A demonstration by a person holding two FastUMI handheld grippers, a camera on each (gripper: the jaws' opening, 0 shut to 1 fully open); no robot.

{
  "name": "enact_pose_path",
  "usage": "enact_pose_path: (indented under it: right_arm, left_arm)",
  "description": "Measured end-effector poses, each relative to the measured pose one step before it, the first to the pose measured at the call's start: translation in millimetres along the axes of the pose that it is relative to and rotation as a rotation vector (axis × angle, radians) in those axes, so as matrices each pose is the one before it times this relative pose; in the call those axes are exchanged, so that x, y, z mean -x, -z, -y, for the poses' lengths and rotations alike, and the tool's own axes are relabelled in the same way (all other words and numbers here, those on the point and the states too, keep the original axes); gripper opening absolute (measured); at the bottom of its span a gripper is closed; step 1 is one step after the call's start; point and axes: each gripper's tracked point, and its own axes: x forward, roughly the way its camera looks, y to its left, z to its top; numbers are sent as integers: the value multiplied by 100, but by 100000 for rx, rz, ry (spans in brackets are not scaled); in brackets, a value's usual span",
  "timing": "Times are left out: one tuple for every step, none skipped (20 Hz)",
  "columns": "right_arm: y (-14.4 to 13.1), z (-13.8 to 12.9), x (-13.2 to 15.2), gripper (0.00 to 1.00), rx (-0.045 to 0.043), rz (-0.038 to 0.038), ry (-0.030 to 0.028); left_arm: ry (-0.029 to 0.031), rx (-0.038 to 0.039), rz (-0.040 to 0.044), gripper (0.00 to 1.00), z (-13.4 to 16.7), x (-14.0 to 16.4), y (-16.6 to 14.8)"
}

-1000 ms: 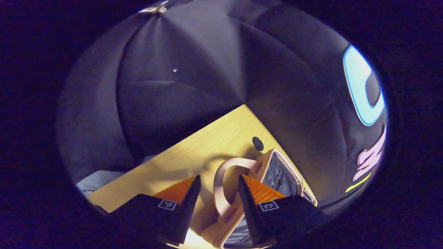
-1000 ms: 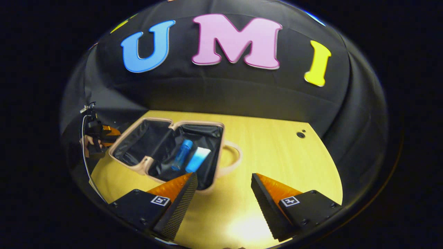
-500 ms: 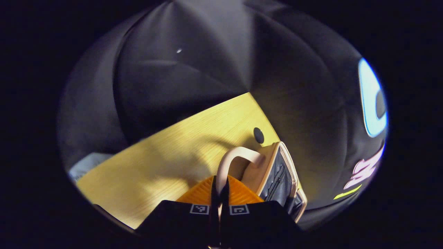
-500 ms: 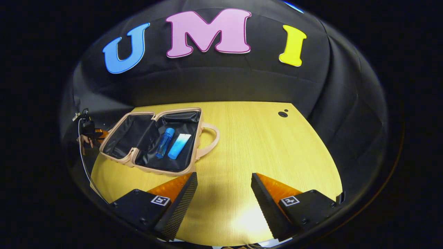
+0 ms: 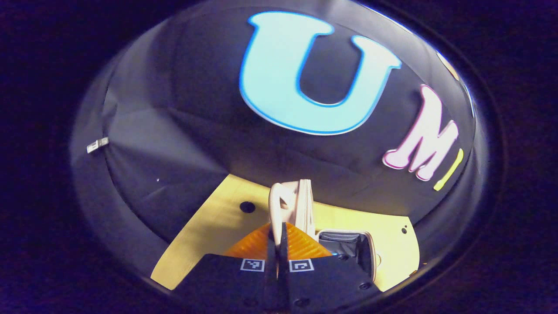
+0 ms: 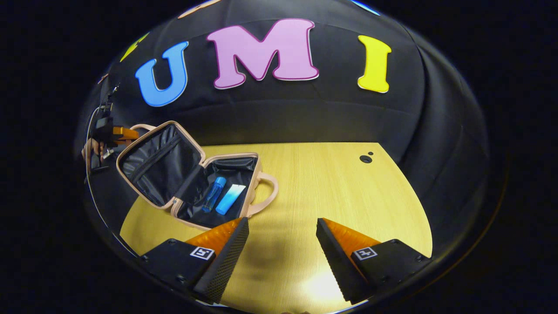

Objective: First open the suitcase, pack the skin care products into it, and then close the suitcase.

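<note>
A small pink suitcase (image 6: 255, 176) with a black lining lies open on the wooden table (image 6: 331, 192). Its lid (image 6: 159, 163) is raised at a slant on the left. Inside the base lie a blue bottle (image 6: 213, 194) and a blue-and-white tube (image 6: 230, 199). My left gripper (image 5: 277, 229) is shut on the lid's pink handle (image 5: 279, 205), seen edge-on with the lid (image 5: 305, 205) in the left gripper view; the same gripper (image 6: 114, 132) shows far left, held by a hand (image 6: 89, 150). My right gripper (image 6: 282, 224) hangs open over bare table, in front of the suitcase, holding nothing.
The suitcase base has its own pink handle (image 6: 267, 194) on the right side. A round dark hole (image 6: 365, 159) marks the table's far right, and another hole (image 5: 247, 206) shows near the lid. The booth's black cloth wall stands close behind the table.
My left gripper closed on the lid's handle and has lifted the lid from flat to a raised slant. The right gripper stayed open, drawing back slightly from the suitcase.
</note>
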Motion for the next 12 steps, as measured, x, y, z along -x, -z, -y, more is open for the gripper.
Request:
enact_pose_path:
  right_arm:
    - [-388, 880, 126, 99, -971, 831, -181]
    - [-514, 984, 102, 99, -741, 1282, 110]
    - [-650, 1139, 100, 99, -471, 1428, 341]
    - [-632, 1203, 42, 99, -411, 1630, 781]
    - [-751, 1143, 111, 99, -824, 1670, 430]
    - [-693, 1144, 81, 99, -1002, 1627, 448]
    - [-587, 1136, 51, 99, -797, 1393, 608]
    - [-309, 1157, -58, 99, -661, 726, 450]
    - [-225, 1132, 89, 98, -560, 234, 336]
    - [-85, 1040, 185, 98, -541, 32, 270]
    - [-200, 997, 8, 98, -359, 444, 434]
    - [-340, 888, -47, 98, 323, 960, 226]
  left_arm:
    - [1774, -3036, 1156, 6, 2928, 466, 107]
    - [2336, -2027, 892, 6, 3230, 353, -89]
    - [2887, -695, 527, 6, 3179, 290, -83]
    - [2830, 546, -786, 6, 3247, 118, 364]
    - [2428, 1968, -2655, 6, 2888, -75, 794]
    - [2393, 552, -2158, 6, 2766, -267, 1171]
    - [1463, -1679, -1569, 6, 2212, -605, 1424]
    - [-25, -1883, -1936, 6, 2072, -779, 1236]
    - [4, -1749, -1927, 6, 1952, -1056, 1321]
    - [458, -1620, -2218, 6, 1954, -1388, 1563]
    - [-249, -1802, -2292, 6, 1643, -1264, 1339]
    - [-1367, -2332, -2325, 6, 1234, -1346, 1453]
